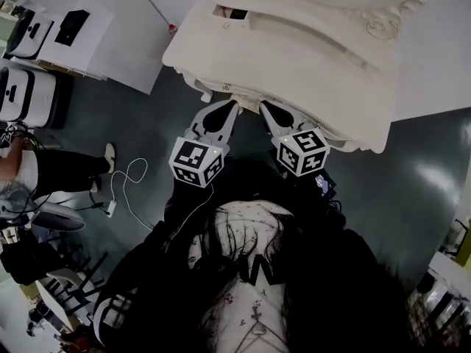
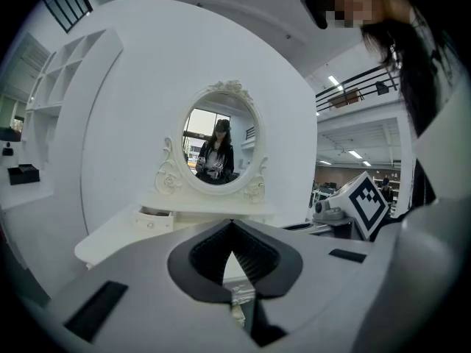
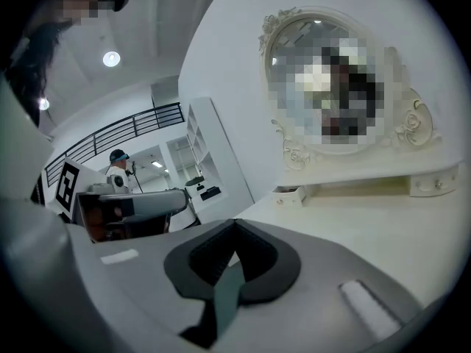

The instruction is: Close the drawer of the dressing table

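The white dressing table (image 1: 294,57) stands ahead of me, with its oval mirror (image 2: 219,142) at the back. Both grippers sit side by side at the table's carved front edge (image 1: 228,88), tips pointing at it. My left gripper (image 1: 235,104) is shut, its tips meeting with nothing between them (image 2: 232,225). My right gripper (image 1: 262,106) is also shut and empty (image 3: 235,223). A small drawer (image 1: 232,12) on the tabletop's left shows a dark gap and stands out a little (image 2: 153,219). I cannot tell whether either gripper touches the front edge.
A white cable (image 1: 125,182) lies on the dark floor to my left, near a person's legs (image 1: 66,171). Boxes (image 1: 29,94) and a low white table (image 1: 73,31) stand further left. White shelves (image 2: 44,116) line the wall left of the table.
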The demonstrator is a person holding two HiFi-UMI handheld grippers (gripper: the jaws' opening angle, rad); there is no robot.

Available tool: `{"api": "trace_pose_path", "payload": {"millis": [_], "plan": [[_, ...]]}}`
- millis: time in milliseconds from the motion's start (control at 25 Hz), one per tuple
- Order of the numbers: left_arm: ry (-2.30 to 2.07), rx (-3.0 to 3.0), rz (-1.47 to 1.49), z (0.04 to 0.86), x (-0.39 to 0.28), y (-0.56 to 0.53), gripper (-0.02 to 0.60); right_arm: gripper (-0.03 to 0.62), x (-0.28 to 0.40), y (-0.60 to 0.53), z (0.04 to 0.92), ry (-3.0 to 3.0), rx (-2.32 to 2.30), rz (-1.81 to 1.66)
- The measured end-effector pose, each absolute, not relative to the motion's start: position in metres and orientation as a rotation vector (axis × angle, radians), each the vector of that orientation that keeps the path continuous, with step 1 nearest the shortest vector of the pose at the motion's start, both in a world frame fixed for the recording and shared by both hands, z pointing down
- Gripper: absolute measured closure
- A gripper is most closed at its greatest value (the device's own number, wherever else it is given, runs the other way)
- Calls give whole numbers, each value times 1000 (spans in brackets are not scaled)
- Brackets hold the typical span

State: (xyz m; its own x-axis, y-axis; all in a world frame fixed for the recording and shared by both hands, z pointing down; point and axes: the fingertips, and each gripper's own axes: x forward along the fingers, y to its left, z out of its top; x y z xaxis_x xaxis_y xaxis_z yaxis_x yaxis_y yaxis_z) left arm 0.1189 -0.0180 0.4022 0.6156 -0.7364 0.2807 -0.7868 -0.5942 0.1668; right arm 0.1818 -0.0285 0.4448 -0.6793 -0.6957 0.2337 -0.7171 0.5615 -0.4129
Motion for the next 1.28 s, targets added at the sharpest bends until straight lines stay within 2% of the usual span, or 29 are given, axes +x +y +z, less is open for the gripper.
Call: {"api": "trace_pose_path", "payload": {"millis": [360,720,1280], "plan": [[-1248,2559,279,407,100,-40,581,586,167,-47,452,-2728,1242,774],[-1087,2629,250,408,78,-103,581,586,152,-104,450,-2628,1438,744],[-903,2688,226,400,-21,-183,581,586,49,-172,447,-2510,1577,747]]}}
